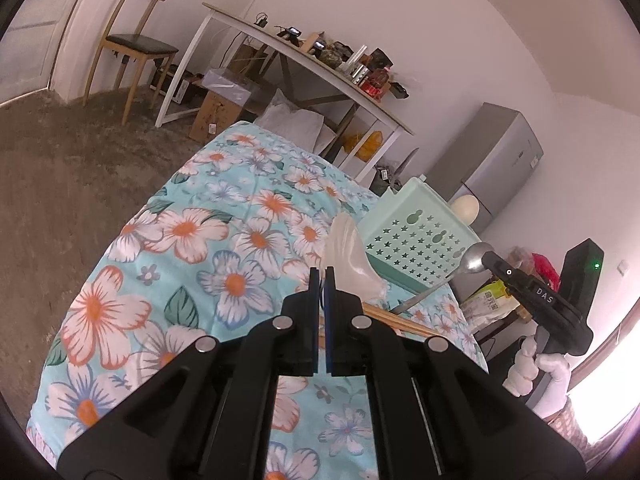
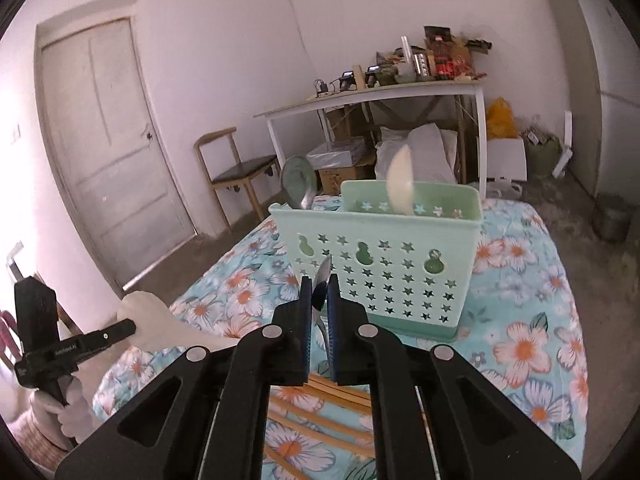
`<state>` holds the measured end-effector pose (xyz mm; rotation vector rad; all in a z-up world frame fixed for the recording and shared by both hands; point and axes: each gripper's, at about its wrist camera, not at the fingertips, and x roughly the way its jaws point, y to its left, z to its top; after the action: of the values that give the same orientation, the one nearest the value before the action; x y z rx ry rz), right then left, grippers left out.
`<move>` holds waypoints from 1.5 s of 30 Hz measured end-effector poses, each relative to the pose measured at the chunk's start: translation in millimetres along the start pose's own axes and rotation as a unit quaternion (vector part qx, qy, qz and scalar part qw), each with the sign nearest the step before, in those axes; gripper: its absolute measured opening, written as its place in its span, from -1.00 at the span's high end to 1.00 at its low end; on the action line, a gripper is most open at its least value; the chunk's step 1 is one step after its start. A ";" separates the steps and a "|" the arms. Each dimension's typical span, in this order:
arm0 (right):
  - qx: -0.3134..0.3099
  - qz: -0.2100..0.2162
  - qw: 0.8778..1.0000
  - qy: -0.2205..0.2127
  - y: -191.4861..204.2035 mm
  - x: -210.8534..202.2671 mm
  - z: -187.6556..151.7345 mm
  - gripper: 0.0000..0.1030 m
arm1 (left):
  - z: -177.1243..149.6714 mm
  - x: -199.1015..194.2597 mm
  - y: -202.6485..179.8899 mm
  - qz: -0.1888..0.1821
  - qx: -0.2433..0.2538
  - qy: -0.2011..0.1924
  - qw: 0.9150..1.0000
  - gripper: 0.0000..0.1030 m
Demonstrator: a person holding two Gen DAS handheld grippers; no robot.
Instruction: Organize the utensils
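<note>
My left gripper (image 1: 323, 270) is shut on the handle of a white soup spoon (image 1: 349, 254), whose bowl sticks out past the fingertips. In the right wrist view this gripper (image 2: 127, 326) hangs left of the table with the white spoon (image 2: 160, 326) in it. My right gripper (image 2: 319, 279) is shut on a metal spoon (image 2: 323, 274), seen edge-on between the pads. The left wrist view shows that metal spoon (image 1: 472, 261) tilted in front of the mint green utensil holder (image 1: 420, 236). The holder (image 2: 380, 264) stands upright with another metal spoon (image 2: 298, 184) and a white spoon (image 2: 400, 184) inside. Wooden chopsticks (image 2: 320, 400) lie on the cloth below my right gripper.
The floral tablecloth (image 1: 180, 240) covers the table, whose edges drop to a rough floor. A wooden chair (image 2: 236, 164), a white side table (image 2: 380, 94) with clutter, boxes, a door (image 2: 104, 140) and a grey fridge (image 1: 492, 156) stand around. A gloved hand (image 1: 536, 368) holds the right gripper.
</note>
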<state>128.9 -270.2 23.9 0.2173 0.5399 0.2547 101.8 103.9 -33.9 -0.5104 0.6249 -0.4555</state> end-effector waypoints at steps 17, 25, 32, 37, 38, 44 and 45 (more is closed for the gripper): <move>0.029 0.046 0.998 -0.015 -14.4 12.2 -10.2 0.94 | 9.4 -2.4 -21.3 0.009 0.030 -0.001 0.999 0.98; 0.023 0.056 0.997 -0.037 -14.9 -1.0 -10.1 0.95 | 15.1 -5.0 -38.3 0.014 0.048 -0.008 0.999 0.98; 0.021 0.059 0.996 -0.062 -20.0 -14.6 -1.3 0.96 | 35.0 -17.3 -54.7 0.005 0.062 -0.040 0.997 0.98; 0.013 0.057 0.995 -0.080 -21.5 -24.2 4.0 0.97 | 59.3 -25.0 -75.7 -0.018 0.078 -0.075 0.994 0.98; 0.013 0.057 0.995 -0.081 -21.5 -24.9 3.5 0.97 | 63.6 -25.6 -80.3 -0.021 0.084 -0.082 0.993 0.98; 0.026 0.056 0.996 -0.070 -30.2 -24.3 -0.7 0.97 | 73.5 -23.3 -100.6 -0.013 0.121 -0.105 0.987 0.98; 0.027 0.060 0.996 -0.061 -32.0 -22.3 -1.2 0.97 | 72.6 -23.2 -102.0 -0.010 0.124 -0.105 0.987 0.98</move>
<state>115.6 -306.8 24.9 0.3157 0.4128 0.3419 107.2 59.0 85.1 -0.3221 0.3553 -0.4836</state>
